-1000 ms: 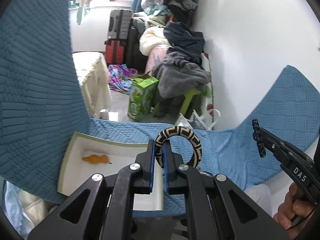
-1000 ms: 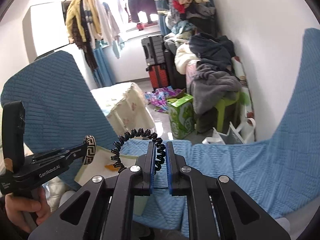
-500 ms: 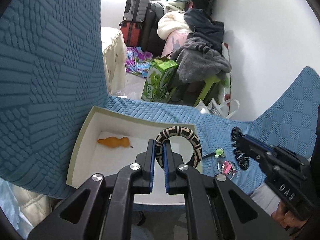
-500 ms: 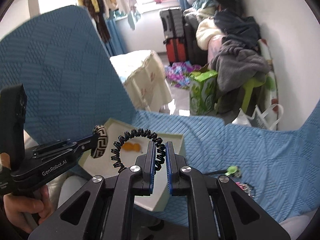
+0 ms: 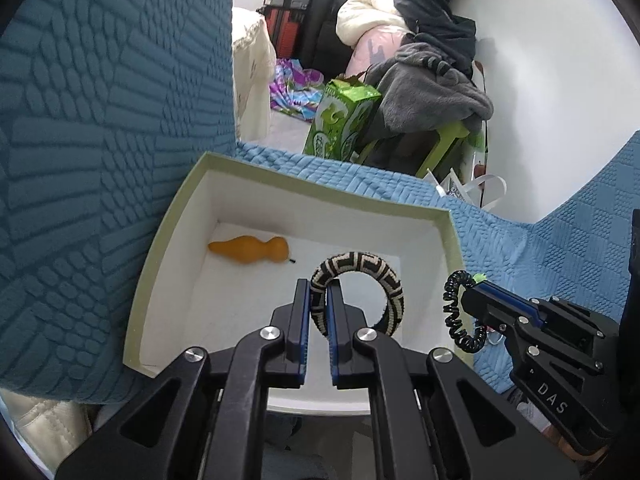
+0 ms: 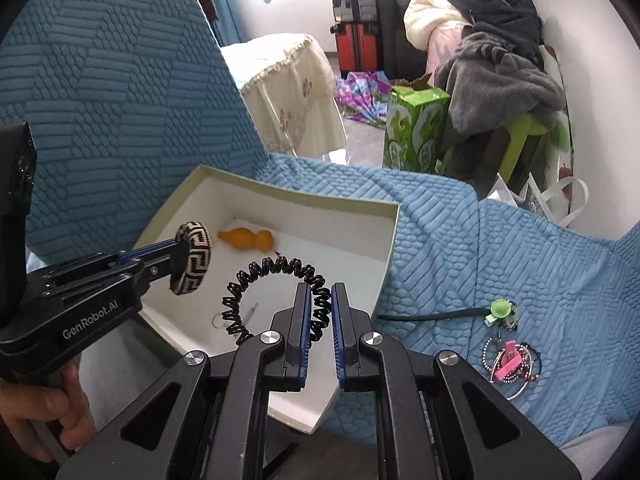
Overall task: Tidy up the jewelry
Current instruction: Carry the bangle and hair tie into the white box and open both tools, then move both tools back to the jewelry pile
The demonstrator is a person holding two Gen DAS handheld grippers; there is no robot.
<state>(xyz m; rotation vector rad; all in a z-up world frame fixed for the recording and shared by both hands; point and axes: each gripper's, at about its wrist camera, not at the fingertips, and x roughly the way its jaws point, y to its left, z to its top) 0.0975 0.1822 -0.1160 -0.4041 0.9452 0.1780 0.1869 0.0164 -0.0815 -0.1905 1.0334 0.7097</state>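
We carry both pieces over the white box [image 5: 168, 264], centre frame: left claw [image 5: 319, 320] clamps patterned bangle [image 5: 360, 268], right claw [image 6: 320, 312] clamps coil bracelet [image 6: 276, 268]. Next: lower, release inside.

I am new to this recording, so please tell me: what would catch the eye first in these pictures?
Two tongs hang over an open white cardboard box on the blue quilted cover. The left tongs pinch a black-and-cream patterned woven bracelet, the right tongs a black spiral hair tie. In the box lies an orange gourd-shaped pendant.
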